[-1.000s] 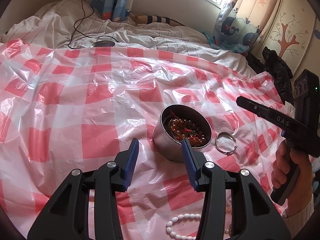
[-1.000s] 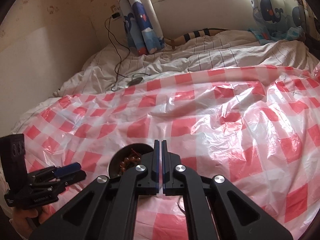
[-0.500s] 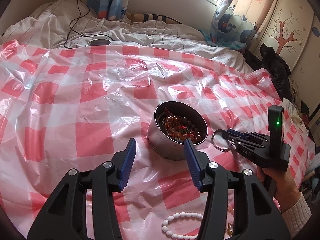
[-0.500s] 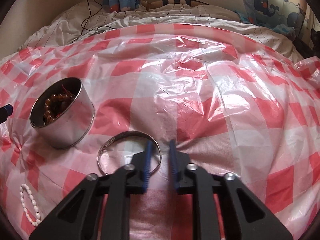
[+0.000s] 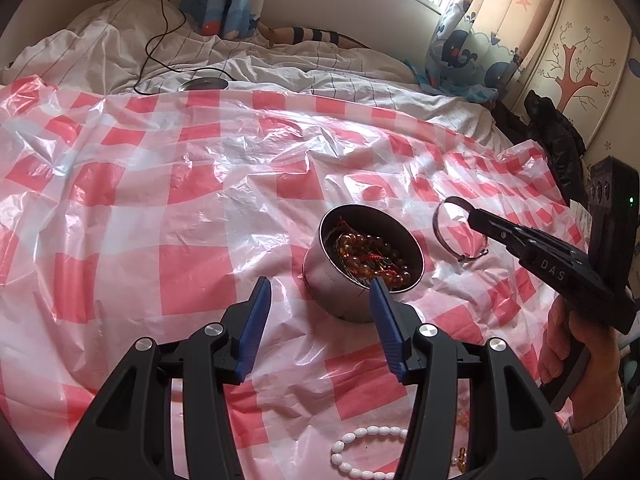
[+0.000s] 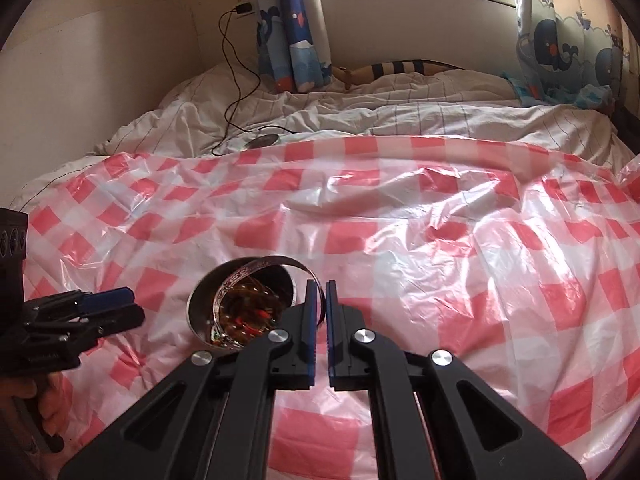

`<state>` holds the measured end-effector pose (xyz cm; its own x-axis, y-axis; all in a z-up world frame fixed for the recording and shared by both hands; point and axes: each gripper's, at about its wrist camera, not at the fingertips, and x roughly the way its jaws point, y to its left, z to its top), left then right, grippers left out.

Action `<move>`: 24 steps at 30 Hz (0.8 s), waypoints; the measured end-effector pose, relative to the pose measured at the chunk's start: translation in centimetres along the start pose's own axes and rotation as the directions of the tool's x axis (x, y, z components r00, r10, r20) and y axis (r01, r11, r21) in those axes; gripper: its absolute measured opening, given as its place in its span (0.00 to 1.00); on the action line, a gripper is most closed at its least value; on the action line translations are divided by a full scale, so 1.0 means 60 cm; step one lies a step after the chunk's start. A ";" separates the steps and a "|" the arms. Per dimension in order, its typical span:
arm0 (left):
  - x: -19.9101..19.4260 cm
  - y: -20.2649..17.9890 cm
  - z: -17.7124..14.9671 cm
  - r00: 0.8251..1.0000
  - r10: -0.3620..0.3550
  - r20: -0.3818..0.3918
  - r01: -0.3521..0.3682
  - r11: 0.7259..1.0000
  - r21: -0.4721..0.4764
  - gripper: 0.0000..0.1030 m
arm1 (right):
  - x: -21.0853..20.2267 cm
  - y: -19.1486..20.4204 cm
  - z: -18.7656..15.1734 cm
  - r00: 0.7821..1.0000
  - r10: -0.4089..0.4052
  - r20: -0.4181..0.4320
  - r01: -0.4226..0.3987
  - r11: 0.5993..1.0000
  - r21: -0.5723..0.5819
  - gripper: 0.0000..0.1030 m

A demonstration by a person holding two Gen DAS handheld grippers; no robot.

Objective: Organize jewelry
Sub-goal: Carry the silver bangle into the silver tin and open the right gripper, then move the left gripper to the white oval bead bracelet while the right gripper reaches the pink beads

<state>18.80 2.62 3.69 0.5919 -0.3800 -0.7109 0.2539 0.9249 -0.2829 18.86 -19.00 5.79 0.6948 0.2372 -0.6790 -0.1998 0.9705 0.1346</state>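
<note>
A round metal tin (image 5: 360, 280) stands on the red-and-white checked plastic sheet (image 5: 192, 216) and holds amber bead strands (image 5: 372, 258). My right gripper (image 6: 319, 292) is shut on a silver bangle (image 6: 256, 268) and holds it in the air beside the tin (image 6: 200, 312); the bangle also shows in the left wrist view (image 5: 444, 224), to the tin's right. My left gripper (image 5: 320, 300) is open and empty, just in front of the tin. A white bead bracelet (image 5: 360, 456) lies near me on the sheet.
The sheet covers a bed with a rumpled white duvet (image 6: 400, 116). A black cable (image 6: 232, 92) runs down to a round metal lid (image 6: 262, 142) behind the sheet. Black clothing (image 5: 556, 140) lies at the right. A few amber beads (image 5: 460, 456) lie by the white bracelet.
My right gripper has closed on the silver bangle and lifted it off the sheet toward the tin. My left gripper has stayed open in front of the tin.
</note>
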 end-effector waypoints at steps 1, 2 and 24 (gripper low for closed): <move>0.000 -0.001 0.000 1.000 0.002 0.000 -0.002 1.000 0.002 0.47 | 0.011 0.011 0.005 1.000 0.002 -0.008 -0.002 1.000 -0.015 0.05; 0.000 -0.001 0.000 1.000 0.006 0.001 -0.006 1.000 0.004 0.47 | 0.022 0.022 0.008 1.000 0.004 -0.017 -0.005 1.000 -0.028 0.04; -0.047 -0.051 -0.053 0.999 0.004 -0.054 0.009 0.970 0.242 0.52 | -0.156 0.033 -0.185 0.997 0.074 -0.032 -0.077 0.993 -0.093 0.40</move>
<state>13.92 0.90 4.51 0.5510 -0.3754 -0.7453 0.4367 0.8908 -0.1258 4.26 -19.78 4.40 0.6555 0.3074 -0.6899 -0.3163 0.9412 0.1189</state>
